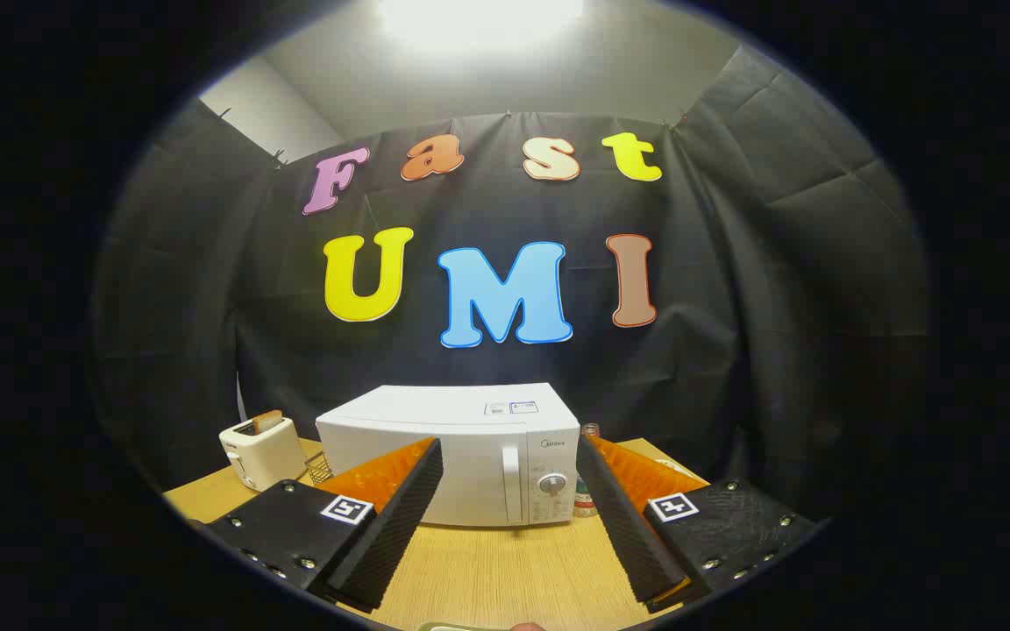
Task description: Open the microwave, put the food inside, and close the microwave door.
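A microwave [461, 456] with a smooth, faintly glossy shell that looks like painted metal or plastic stands shut on a matt, pale wood-grain table [505, 570]. The toaster [259, 451] beside it looks like smooth plastic. Matt, creased cloth forms the wall [777, 289] behind. The gripper [509, 517], fingers spread apart and empty, has ribbed, matt pads [400, 517].
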The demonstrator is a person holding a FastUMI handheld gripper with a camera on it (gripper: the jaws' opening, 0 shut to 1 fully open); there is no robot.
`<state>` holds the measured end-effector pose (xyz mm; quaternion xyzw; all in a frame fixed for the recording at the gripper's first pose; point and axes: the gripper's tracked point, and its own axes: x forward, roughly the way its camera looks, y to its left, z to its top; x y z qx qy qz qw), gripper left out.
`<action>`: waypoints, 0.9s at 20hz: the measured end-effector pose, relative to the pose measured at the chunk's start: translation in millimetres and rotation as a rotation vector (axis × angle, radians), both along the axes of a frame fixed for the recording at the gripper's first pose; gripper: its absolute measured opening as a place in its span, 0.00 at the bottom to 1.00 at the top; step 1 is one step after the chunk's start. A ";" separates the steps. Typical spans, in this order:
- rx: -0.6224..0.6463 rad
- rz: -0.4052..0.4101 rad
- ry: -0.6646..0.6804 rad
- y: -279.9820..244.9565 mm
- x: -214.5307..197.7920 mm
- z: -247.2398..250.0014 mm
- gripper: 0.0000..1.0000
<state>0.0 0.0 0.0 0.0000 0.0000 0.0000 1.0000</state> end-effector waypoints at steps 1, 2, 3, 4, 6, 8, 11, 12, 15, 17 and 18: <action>-0.001 0.000 0.000 -0.5 -1.4 0.1 0.98; -0.001 0.000 0.002 -0.2 -2.3 0.2 0.99; -0.001 -0.001 0.004 -0.2 -3.1 0.4 0.99; 0.000 -0.001 0.003 0.7 -3.8 0.3 0.99; 0.001 0.000 -0.002 1.5 -5.9 2.3 0.99; -0.002 0.002 -0.018 3.0 -8.0 8.2 0.98; -0.008 0.008 -0.031 5.3 -8.9 11.0 0.98; -0.008 0.008 -0.029 5.5 -8.5 11.1 0.99; -0.004 0.013 -0.026 7.1 -6.2 10.4 0.98; -0.008 0.018 -0.025 9.2 -1.1 7.9 0.98; -0.008 0.020 -0.022 8.9 1.2 6.3 0.98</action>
